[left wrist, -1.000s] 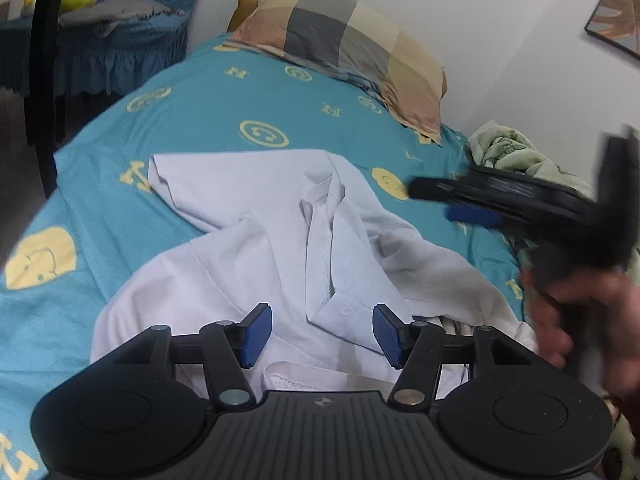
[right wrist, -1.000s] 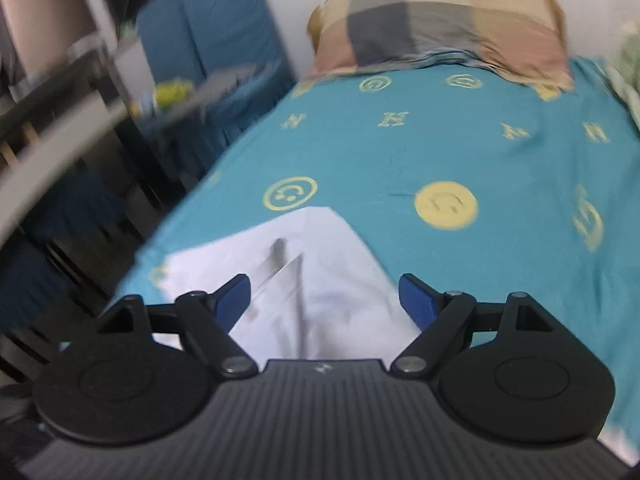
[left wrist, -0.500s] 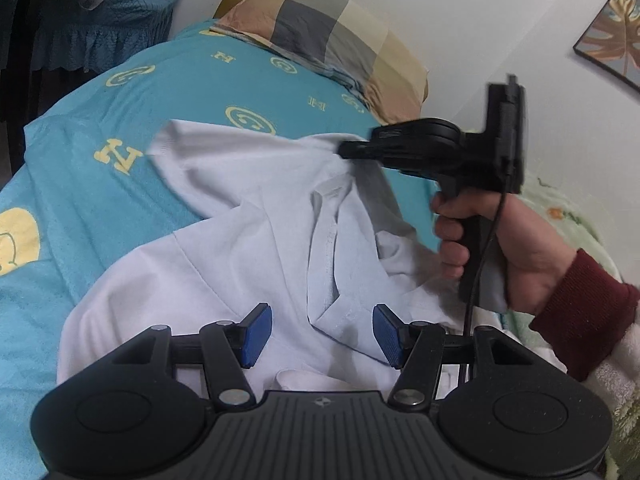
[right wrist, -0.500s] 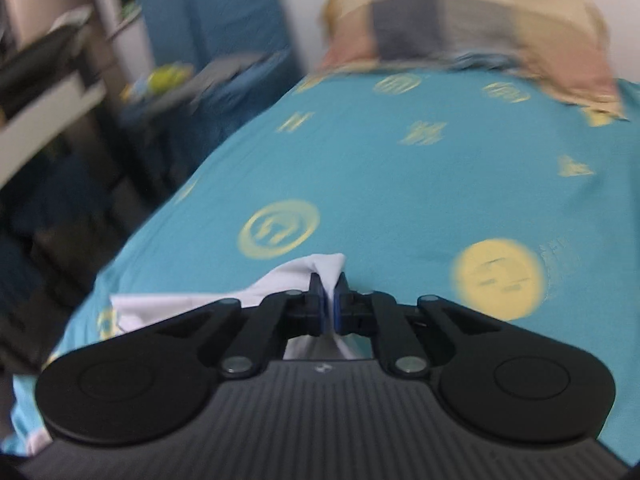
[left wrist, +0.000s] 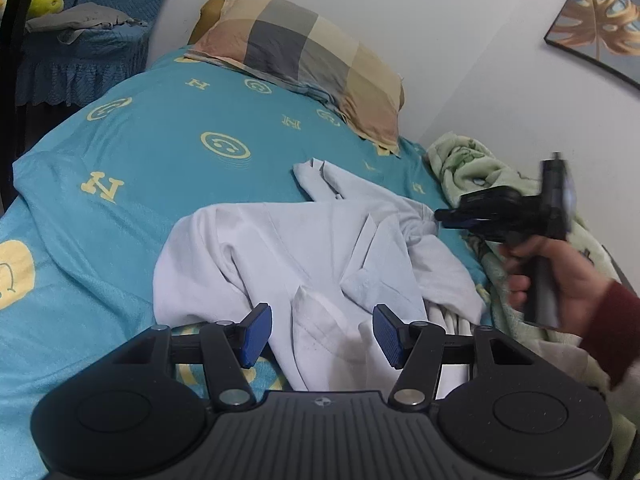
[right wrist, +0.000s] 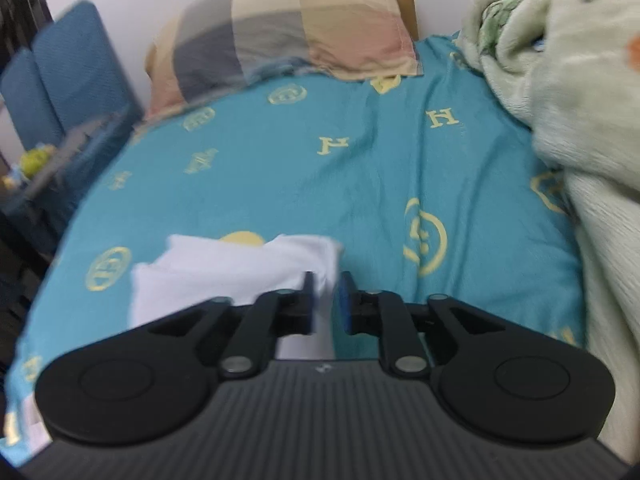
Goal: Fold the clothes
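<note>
Shirt sleeve folded inward on the bed, right gripper letting go

Across the teal bed [left wrist: 152, 168] our white shirt [left wrist: 304, 256] lies rumpled, its far sleeve now drawn in over the body instead of spread outward. Our right gripper [right wrist: 326, 300], clamped on that cloth half a second ago, is opening with white fabric still between its jaws. Our left gripper [left wrist: 322, 334] hovers released above the near hem, ready for the next fold.

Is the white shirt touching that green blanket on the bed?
Touching. In the left wrist view the white shirt has its right-hand edge lying against the rumpled green blanket, with no blue sheet showing between them low down.
</note>
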Motion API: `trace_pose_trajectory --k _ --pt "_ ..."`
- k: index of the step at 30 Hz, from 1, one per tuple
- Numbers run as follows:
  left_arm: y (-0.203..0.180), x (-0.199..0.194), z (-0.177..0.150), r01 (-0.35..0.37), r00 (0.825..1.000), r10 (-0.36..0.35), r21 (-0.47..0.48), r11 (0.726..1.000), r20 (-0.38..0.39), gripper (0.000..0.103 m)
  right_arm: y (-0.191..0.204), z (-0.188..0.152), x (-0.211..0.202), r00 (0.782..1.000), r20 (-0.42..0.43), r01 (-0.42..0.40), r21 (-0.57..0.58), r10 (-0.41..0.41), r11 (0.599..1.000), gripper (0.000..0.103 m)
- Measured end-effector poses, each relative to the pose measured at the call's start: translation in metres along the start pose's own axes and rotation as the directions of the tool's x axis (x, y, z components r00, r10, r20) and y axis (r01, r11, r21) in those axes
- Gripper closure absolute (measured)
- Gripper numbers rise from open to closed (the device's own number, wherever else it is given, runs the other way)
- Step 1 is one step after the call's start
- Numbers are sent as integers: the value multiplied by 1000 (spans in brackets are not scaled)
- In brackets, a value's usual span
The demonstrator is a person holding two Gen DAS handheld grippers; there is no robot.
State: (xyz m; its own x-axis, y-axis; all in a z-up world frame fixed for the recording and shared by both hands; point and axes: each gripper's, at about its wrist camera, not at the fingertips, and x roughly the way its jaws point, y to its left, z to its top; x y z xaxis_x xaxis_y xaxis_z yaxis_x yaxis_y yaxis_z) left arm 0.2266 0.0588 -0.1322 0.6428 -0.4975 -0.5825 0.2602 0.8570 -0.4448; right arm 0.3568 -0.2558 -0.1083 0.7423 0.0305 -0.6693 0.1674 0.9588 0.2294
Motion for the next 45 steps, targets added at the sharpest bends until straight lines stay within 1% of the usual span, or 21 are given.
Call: trace_pose_trajectory --k 1,2,5,9,11,14,17,19,21,23,27,30,31,32,34,35,36,37,40,43,45 --pt "-1 -1 -1 2 1000 -2 7 1000 -2 44 1 -6 -17 1000 11 -15 -1 15 1000 58" --pt "-3 -1 -3 -2 1000 2 15 1000 -4 44 2 -12 -35 999 21 -30 -3 30 1000 49" --pt "-11 -3 -4 0 1000 0 42 999 -3 44 13 -35 -96 998 36 -58 -21 59 998 44" --pt "-28 -14 -5 -4 1000 2 96 995 16 44 30 -67 -170 993 77 -82 -32 85 996 44" --pt "-35 -22 -7 -15 1000 12 119 993 25 44 33 -83 -194 992 83 -98 -22 99 995 43" --pt "-44 -32 -11 -42 998 36 140 989 44 43 27 -105 -214 985 110 -134 33 130 990 43" --pt "-58 -29 -6 -68 997 62 151 986 44 42 25 -115 -215 984 118 -138 7 136 990 43" --pt "-67 -27 -3 -85 996 79 159 984 43 40 21 -115 -207 986 118 -120 -14 120 993 43" --pt "-80 -7 5 -96 995 92 186 978 32 34 12 -115 -199 987 115 -110 15 108 994 43" --pt "-94 14 13 -107 994 105 211 972 20 34 4 -115 -188 990 100 -111 59 105 992 43" --pt "-100 73 40 -99 993 108 157 983 -48 35 -8 -120 -175 989 84 -132 121 123 984 43" --pt "-104 119 54 -156 977 180 195 968 -112 35 -19 -117 -167 989 87 -134 158 122 978 43" --pt "-103 130 55 -161 972 191 207 965 -134 35 -24 -116 -165 988 93 -136 177 121 975 43" --pt "-102 140 55 -166 967 202 220 961 -155 37 -29 -114 -163 988 106 -134 198 115 971 42" --pt "-99 157 55 -173 957 219 227 958 -193 54 -35 -112 -155 987 113 -133 215 110 968 41" --pt "-98 158 55 -176 954 221 219 960 -203 78 -37 -111 -150 988 107 -131 218 110 967 41" --pt "-97 159 55 -178 951 223 210 961 -214 95 -37 -111 -146 989 99 -131 216 112 968 41" --pt "-95 159 55 -180 949 224 201 963 -222 95 -37 -111 -142 989 91 -131 214 113 968 41" --pt "-101 126 61 -187 964 217 189 964 -153 98 -37 -111 -134 990 80 -126 202 112 971 41" --pt "-99 58 68 -156 982 165 102 982 -87 98 -33 -110 -139 988 102 -133 177 116 975 41" --pt "-95 4 65 -147 987 151 69 987 -46 99 -28 -110 -144 986 113 -138 158 121 978 41"
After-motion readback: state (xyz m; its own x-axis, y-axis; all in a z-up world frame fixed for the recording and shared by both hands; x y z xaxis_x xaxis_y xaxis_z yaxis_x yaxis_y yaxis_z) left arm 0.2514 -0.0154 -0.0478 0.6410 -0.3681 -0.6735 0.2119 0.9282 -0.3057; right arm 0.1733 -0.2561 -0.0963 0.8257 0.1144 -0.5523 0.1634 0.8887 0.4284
